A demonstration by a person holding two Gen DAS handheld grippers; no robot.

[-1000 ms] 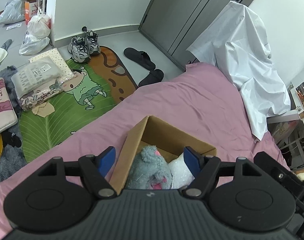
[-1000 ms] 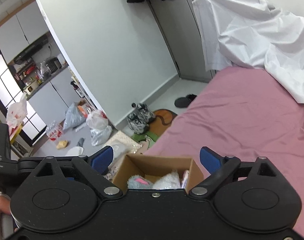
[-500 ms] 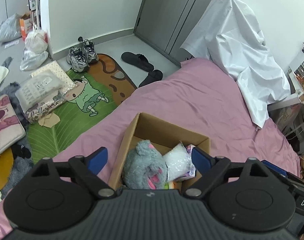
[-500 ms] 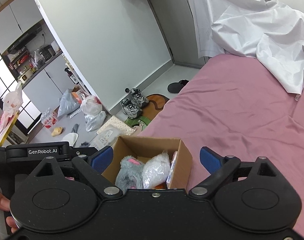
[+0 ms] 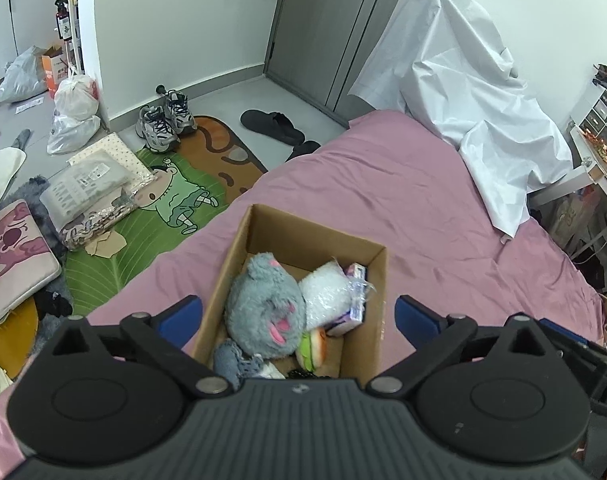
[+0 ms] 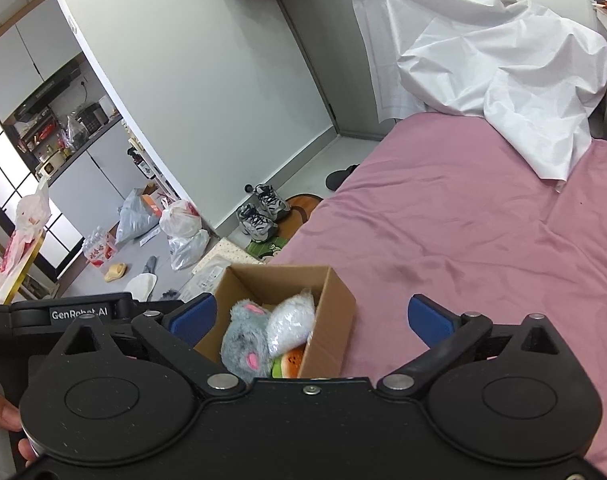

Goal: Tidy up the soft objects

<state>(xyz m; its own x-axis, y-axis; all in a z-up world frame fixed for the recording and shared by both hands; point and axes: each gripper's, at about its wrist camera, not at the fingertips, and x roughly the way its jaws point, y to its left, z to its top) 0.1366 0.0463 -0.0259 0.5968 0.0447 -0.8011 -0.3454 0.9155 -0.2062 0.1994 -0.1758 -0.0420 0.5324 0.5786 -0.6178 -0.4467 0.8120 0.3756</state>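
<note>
A brown cardboard box (image 5: 259,232) sits on the pink bed (image 5: 423,200). It holds a grey plush toy (image 5: 265,304), a white fluffy item in clear wrap (image 5: 327,292), a small purple packet (image 5: 353,312), a green-and-orange plush (image 5: 313,350) and a grey knitted piece (image 5: 233,360). My left gripper (image 5: 299,316) is open and empty, above the box's near end. My right gripper (image 6: 311,316) is open and empty, over the box (image 6: 335,300) from its right side. The grey plush (image 6: 243,344) and the white item (image 6: 291,320) show there too.
A white sheet (image 5: 463,92) covers something at the head of the bed. On the floor to the left lie a cartoon rug (image 5: 163,216), sneakers (image 5: 163,120), black slippers (image 5: 275,124), packaged textiles (image 5: 87,188) and plastic bags (image 5: 73,112). The left gripper's body (image 6: 75,314) is at the right view's left.
Both grippers have risen and tipped down over the box, so more of its contents show. Both stay open and empty. The box has not moved.
</note>
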